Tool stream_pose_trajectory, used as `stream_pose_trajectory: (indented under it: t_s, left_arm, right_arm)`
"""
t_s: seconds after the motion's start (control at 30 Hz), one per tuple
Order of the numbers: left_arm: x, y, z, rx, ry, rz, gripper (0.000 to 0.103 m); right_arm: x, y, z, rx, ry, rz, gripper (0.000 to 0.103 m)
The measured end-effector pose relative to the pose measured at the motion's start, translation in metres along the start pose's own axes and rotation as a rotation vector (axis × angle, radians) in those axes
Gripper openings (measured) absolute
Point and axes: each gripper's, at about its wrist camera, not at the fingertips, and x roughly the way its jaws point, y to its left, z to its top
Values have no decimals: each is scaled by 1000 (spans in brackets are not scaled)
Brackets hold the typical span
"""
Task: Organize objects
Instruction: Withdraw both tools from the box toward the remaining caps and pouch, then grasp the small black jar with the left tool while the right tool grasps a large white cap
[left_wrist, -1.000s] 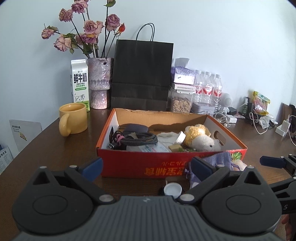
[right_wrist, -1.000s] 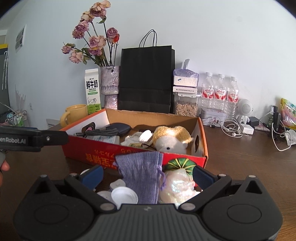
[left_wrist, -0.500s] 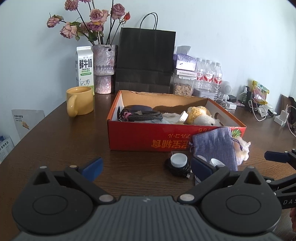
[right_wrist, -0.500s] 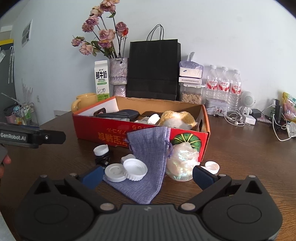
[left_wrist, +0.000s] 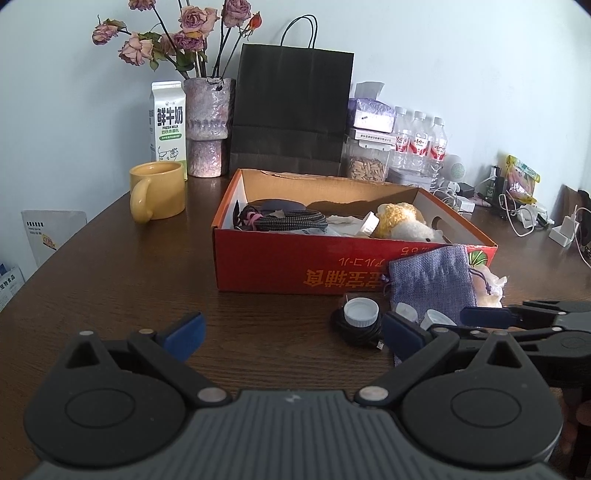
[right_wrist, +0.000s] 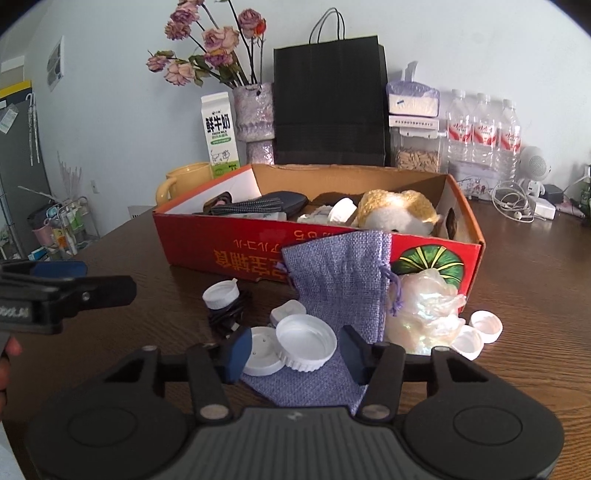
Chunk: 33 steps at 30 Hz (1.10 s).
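Right wrist view shows the right claw (right_wrist: 293, 353) closing around two white caps (right_wrist: 295, 345) lying on the purple pouch (right_wrist: 338, 273) in front of the red box (right_wrist: 221, 243) on the desk (right_wrist: 535, 295), while the left claw (left_wrist: 291, 332) stays wide, holding nothing.

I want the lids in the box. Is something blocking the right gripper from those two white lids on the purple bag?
Nothing visible is. The two white lids already sit between the right gripper and its closing jaws, lying on the purple bag.
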Motion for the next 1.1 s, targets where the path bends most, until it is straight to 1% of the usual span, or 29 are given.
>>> stream_pose_trajectory:
  t_s: [0.07, 0.13, 0.23, 0.4, 0.63, 0.8, 1.1]
  left_arm:
    - [1, 0, 0, -1, 2, -1, 103]
    - [3, 0, 0, 0, 5, -1, 103]
    - [7, 0, -1, -2, 11, 0, 103]
    - [12, -1, -2, 0, 21, 1, 103]
    - [21, -6, -2, 11, 37, 0, 103]
    - [34, -15, -1, 32, 52, -16, 103]
    - [62, -29, 6, 34, 72, -16, 102]
  right_arm:
    - [6, -3, 1, 19, 13, -6, 52]
    - [11, -5, 0, 34, 23, 7, 50]
    - [14, -6, -3, 42, 27, 21, 39]
    - [10, -5, -4, 33, -10, 30, 39]
    - [-6, 0, -8, -14, -119, -28, 39]
    - [-15, 2, -9, -29, -169, -57, 39]
    - [-18, 0, -9, -29, -191, -81, 39]
